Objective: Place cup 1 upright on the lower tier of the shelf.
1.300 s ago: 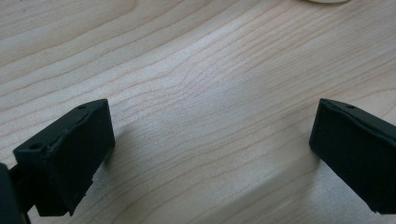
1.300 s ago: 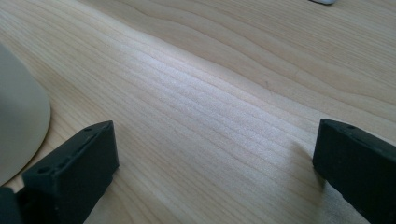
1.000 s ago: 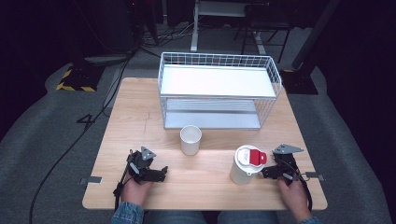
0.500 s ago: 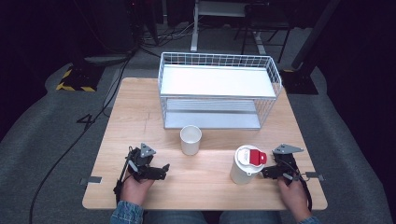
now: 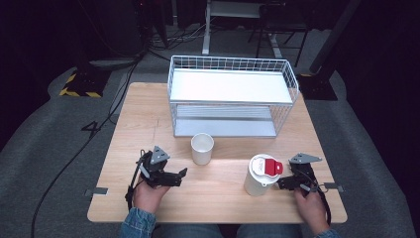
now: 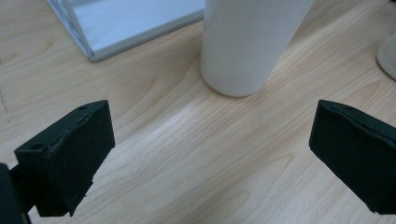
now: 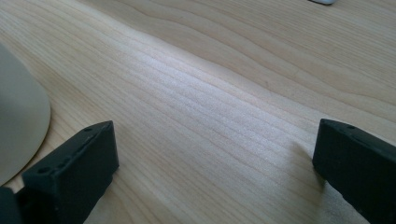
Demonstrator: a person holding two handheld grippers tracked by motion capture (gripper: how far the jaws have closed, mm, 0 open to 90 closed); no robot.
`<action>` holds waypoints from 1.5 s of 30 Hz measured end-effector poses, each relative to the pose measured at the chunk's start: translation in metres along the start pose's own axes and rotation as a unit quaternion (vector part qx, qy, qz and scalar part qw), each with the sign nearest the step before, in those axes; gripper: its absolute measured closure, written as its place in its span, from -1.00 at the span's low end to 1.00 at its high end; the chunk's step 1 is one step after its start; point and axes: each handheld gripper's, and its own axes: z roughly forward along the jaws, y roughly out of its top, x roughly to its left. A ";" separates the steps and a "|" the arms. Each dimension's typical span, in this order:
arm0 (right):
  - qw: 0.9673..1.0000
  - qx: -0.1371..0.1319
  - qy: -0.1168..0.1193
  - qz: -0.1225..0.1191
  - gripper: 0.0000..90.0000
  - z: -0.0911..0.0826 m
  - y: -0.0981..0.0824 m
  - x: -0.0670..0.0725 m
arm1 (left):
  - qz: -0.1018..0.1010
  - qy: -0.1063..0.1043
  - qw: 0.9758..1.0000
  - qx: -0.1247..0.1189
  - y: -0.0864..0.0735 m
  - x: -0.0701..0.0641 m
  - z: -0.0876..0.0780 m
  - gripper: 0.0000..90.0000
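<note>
Wooden surface (image 5: 148, 124) carries a wire basket (image 5: 233, 99). Left gripper (image 5: 179, 174) has its fingers spread wide, empty, the white cup (image 5: 202, 148) standing just ahead of them. Right gripper (image 5: 281, 183), fingers likewise apart, rests beside the red-lidded tumbler (image 5: 260, 174). Likely approach stage; next, advance around the cup and close.

High overhead – two close, table-level gripper views

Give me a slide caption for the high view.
Two hand-held grippers, left and right, open beside a cup and lidded tumbler.
</note>
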 end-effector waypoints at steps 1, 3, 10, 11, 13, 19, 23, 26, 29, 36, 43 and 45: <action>1.000 -0.001 0.000 0.001 -1.00 0.000 0.000 0.000 | 0.002 -0.002 1.000 -0.006 0.002 -0.001 0.001 -0.98; 1.000 0.000 0.000 0.000 -1.00 0.000 0.000 0.000 | 0.003 -0.006 1.000 -0.017 0.004 -0.002 0.001 -0.98; 1.000 0.000 0.000 0.000 -1.00 0.000 0.000 0.000 | 0.007 -0.018 0.998 -0.052 0.010 -0.004 0.006 -0.98; 1.000 0.000 0.001 0.000 -1.00 0.000 0.000 0.000 | 0.013 -0.022 0.998 -0.060 0.011 -0.005 0.008 -0.98; 1.000 0.000 0.000 0.000 -1.00 0.000 0.000 0.000 | 0.015 -0.026 0.998 -0.064 0.013 -0.006 0.012 -0.98; 1.000 0.000 0.000 0.000 -1.00 0.000 0.000 0.000 | 0.016 -0.040 0.996 -0.077 0.019 -0.007 0.023 -0.98; 1.000 0.000 0.000 0.000 -1.00 0.000 0.000 0.000 | 0.021 -0.050 0.995 -0.087 0.023 -0.010 0.031 -0.98; 1.000 0.000 0.000 0.000 -1.00 0.000 0.000 0.000 | 0.026 -0.055 0.994 -0.089 0.024 -0.011 0.036 -0.98; 1.000 0.000 0.000 0.000 -1.00 0.000 0.000 0.000 | 0.031 -0.063 0.993 -0.096 0.027 -0.013 0.043 -0.99; 1.000 0.000 0.000 0.000 -1.00 0.000 0.000 0.000 | 0.039 -0.074 0.992 -0.092 0.032 -0.016 0.059 -0.99; 1.000 0.000 0.000 0.000 -1.00 0.000 0.000 0.000 | 0.038 -0.066 0.994 -0.078 0.032 -0.014 0.073 -0.99; 1.000 0.000 0.000 0.000 -1.00 0.000 0.000 0.000 | 0.035 -0.063 0.995 -0.072 0.031 -0.013 0.076 -0.99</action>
